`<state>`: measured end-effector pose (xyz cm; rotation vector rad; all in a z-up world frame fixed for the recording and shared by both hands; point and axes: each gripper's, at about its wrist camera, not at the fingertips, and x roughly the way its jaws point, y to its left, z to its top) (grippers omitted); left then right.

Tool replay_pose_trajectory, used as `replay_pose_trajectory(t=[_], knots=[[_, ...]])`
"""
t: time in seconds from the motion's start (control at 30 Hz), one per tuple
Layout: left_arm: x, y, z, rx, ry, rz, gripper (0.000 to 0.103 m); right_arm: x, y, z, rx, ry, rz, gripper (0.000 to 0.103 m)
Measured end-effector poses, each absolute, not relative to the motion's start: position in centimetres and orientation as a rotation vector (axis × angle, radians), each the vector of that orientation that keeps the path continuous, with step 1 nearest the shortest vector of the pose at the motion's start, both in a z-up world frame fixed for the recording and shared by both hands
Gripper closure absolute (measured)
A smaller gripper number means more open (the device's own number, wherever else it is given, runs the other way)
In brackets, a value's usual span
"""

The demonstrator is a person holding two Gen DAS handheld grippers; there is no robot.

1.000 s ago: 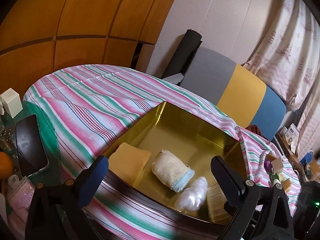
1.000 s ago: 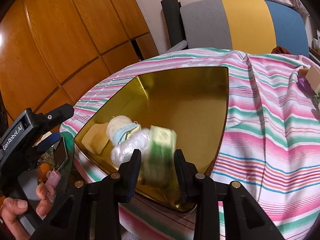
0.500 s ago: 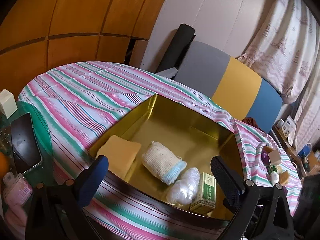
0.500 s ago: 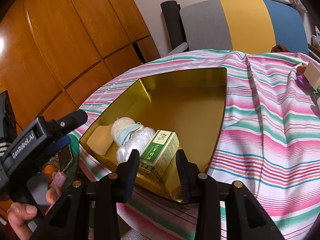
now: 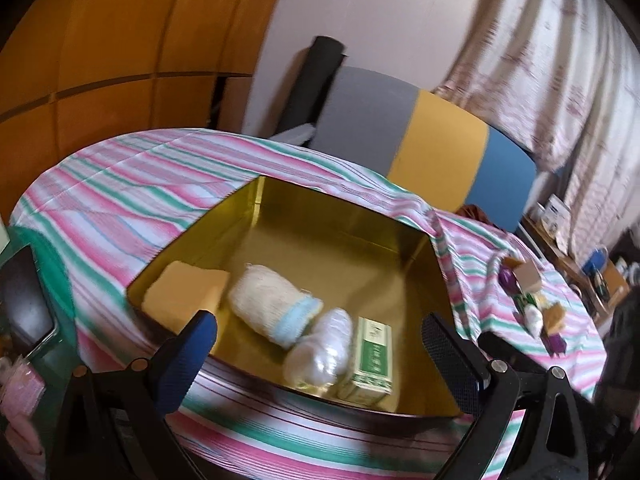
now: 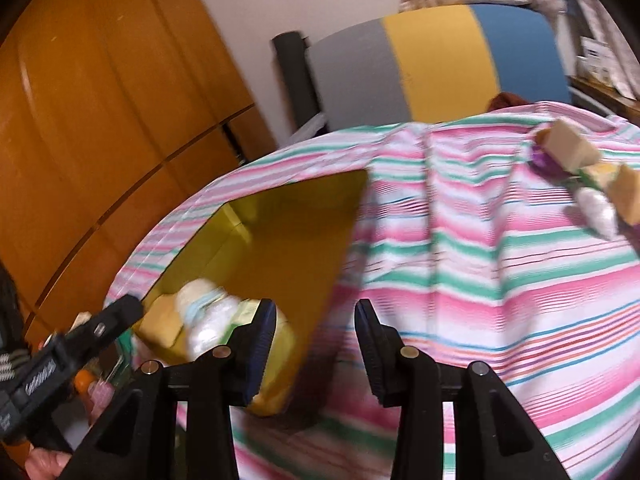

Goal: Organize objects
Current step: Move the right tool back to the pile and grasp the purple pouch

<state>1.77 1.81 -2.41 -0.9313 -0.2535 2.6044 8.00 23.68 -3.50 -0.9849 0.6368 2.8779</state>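
Observation:
A gold tin box [image 5: 344,236] sits on the striped cloth. Inside it, in a row, lie a yellow sponge [image 5: 184,292], a cream knit roll with a blue end [image 5: 272,308], a clear plastic bundle [image 5: 320,348] and a green-and-white carton [image 5: 370,356]. My left gripper [image 5: 320,352] hangs open in front of the box's near edge, holding nothing. My right gripper [image 6: 316,340] is over the cloth just right of the box [image 6: 288,232]; its jaws are opening and nothing is between them. The carton [image 6: 248,312] shows blurred behind its left finger.
Several small loose things, a tan block [image 6: 568,148], purple and white pieces [image 5: 532,312], lie on the cloth at the right. A grey, yellow and blue chair back [image 5: 424,136] stands behind the table. A phone [image 5: 24,304] lies at the left. A hand [image 6: 44,460] holds the left gripper.
My right gripper let go of the green carton, which now stands in the box beside the plastic bundle, and swung right over the cloth. The left view shifted right.

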Motion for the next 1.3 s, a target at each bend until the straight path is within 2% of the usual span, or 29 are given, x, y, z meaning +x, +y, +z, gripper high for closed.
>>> replay_pose_trajectory(t=[0.2,0.43,0.53,0.6,0.67,0.83,1.03,1.13,1.3], knots=[[2.8,4.2,-2.5,-0.930,-0.190,2.497,0.000,10.3,29.6,-5.6,-0.984,0.607,2.687,0.058],[4.6,7.3,-2.6,-0.919,-0.100,2.407,0.000,14.9,39.4,-8.7,-0.959,0.726,2.404,0.055],[5.1,8.7,-2.7,-0.929,-0.077,2.367,0.000,16.7,43.4,-8.4,-0.877,0.755,2.325,0.045],[5.5,9.7,-2.7,-0.934,-0.063,2.345,0.000,17.1,45.6,-7.9,-0.833,0.738,2.291,0.032],[5.9,10.5,-2.6,-0.933,-0.054,2.324,0.000,17.1,47.7,-7.3,-0.808,0.718,2.274,0.030],[6.5,12.1,-2.4,-0.948,-0.035,2.288,0.000,15.4,51.7,-6.4,-0.783,0.657,2.298,0.030],[7.1,13.5,-2.6,-0.976,0.005,2.257,0.000,12.9,53.9,-8.1,-0.853,0.558,2.325,0.030],[7.3,14.1,-2.6,-0.977,0.025,2.247,0.000,12.5,54.4,-9.1,-0.904,0.605,2.348,0.030],[7.1,16.4,-2.7,-0.995,0.035,2.218,0.000,13.1,55.1,-9.9,-0.895,0.683,2.368,0.049]])
